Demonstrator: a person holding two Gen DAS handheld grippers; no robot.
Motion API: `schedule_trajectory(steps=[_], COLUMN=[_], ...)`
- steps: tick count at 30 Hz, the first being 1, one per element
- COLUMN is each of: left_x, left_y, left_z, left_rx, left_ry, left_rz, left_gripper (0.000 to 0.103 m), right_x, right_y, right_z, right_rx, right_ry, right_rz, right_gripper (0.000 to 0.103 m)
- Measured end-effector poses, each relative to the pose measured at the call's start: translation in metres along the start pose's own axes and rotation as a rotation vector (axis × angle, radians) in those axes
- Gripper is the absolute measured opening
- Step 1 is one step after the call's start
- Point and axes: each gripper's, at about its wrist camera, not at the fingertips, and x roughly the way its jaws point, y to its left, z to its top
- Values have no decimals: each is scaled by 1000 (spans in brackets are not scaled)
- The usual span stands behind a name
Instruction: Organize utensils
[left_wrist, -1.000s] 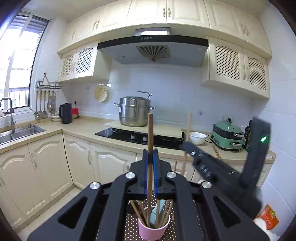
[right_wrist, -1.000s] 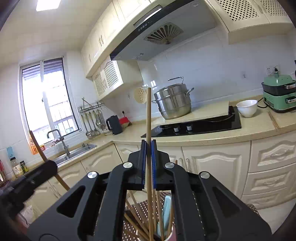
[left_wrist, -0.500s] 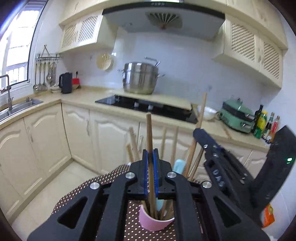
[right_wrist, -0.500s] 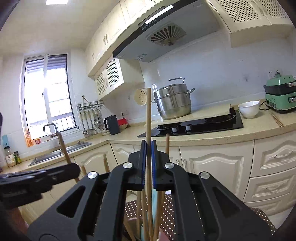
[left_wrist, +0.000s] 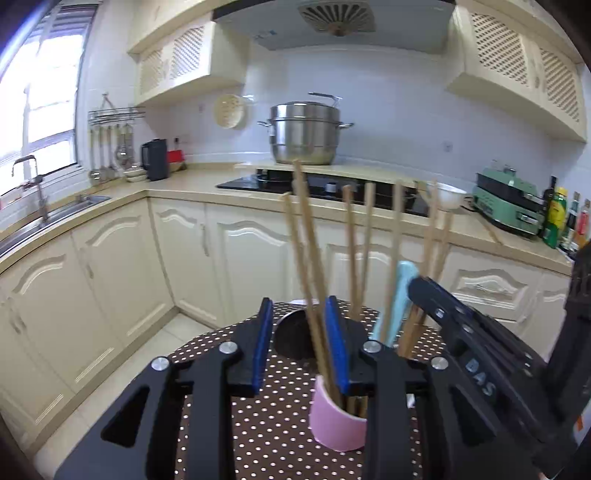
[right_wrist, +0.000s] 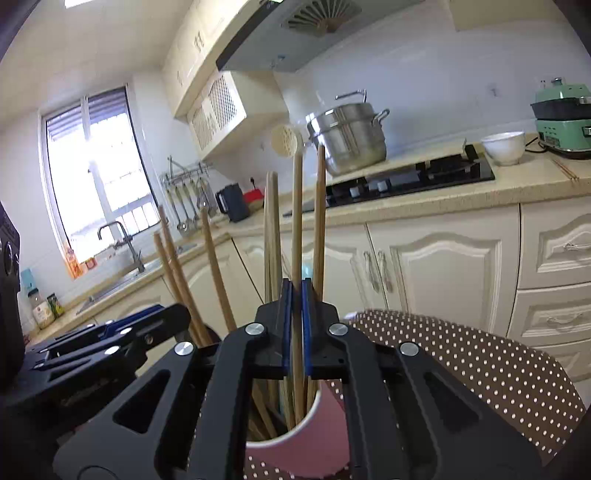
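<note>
A pink cup (left_wrist: 338, 421) crowded with chopsticks stands on the dotted tablecloth (left_wrist: 266, 435), just below and ahead of both my tools. My right gripper (right_wrist: 296, 325) is clenched on one chopstick (right_wrist: 297, 221), its lower end down inside the cup. My left gripper (left_wrist: 301, 347) hangs released, pads spread around two leaning chopsticks (left_wrist: 308, 258). Pulling away carelessly could snag those sticks and tip the light, top-heavy cup; letting go too high could send the held stick over the rim.

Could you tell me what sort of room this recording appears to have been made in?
It looks like a home kitchen: a steel steamer pot stands by a black cooktop under a range hood, with a sink below the window.
</note>
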Motion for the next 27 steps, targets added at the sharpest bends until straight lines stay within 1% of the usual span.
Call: schedule_trajectory(steps=[1, 4, 6, 8, 10, 11, 13, 14, 15, 16, 17, 18, 22, 25, 27], left_x=[0, 0, -1, -5, -8, -9, -14, -18, -21, -24, -27, -29, -43, -57, -66], left_y=[1, 3, 3, 3, 2, 2, 1, 2, 1, 1, 1, 1, -1, 3, 5], left_z=[-2, -5, -7, -12, -16, -17, -24, -27, -29, -33, -37, -40, -57, -74, -86], left_rx=[-7, -17, -17, -15, -7, -2, 1, 1, 3, 3, 3, 5, 17, 13, 11], left_ry=[-8, -10, -16, -21, -20, -19, -20, -21, -19, -16, -16, -15, -22, -41, -38], left_rz=[12, 13, 12, 12, 9, 10, 13, 11, 10, 8, 7, 7, 23, 35, 28], left_gripper=[29, 31, 33, 38, 41, 41, 41, 42, 42, 43, 44, 44, 44, 46, 46], right_x=[1, -1, -4, -7, -12, -15, -23, -28, -32, -39, -44, -50, -69, -85, -99], right_y=[0, 2, 4, 6, 5, 5, 5, 5, 6, 7, 7, 8, 12, 13, 13], right_z=[-2, -10, -15, -18, -21, -22, -24, -25, -26, -27, -28, -29, -34, -38, -43], right_rx=[1, 2, -9, -9, 2, 9, 16, 16, 15, 16, 19, 19, 7, 0, 12], right_ry=[13, 48, 62, 77, 97, 104, 103, 99, 97, 84, 71, 55, 39, 18, -3], right_rz=[0, -2, -5, -6, -3, -6, -42, -53, -60, -84, -95, -101, -131, -188, -212], right_gripper=[6, 6, 6, 7, 7, 9, 14, 23, 39, 50, 58, 58, 58, 59, 62])
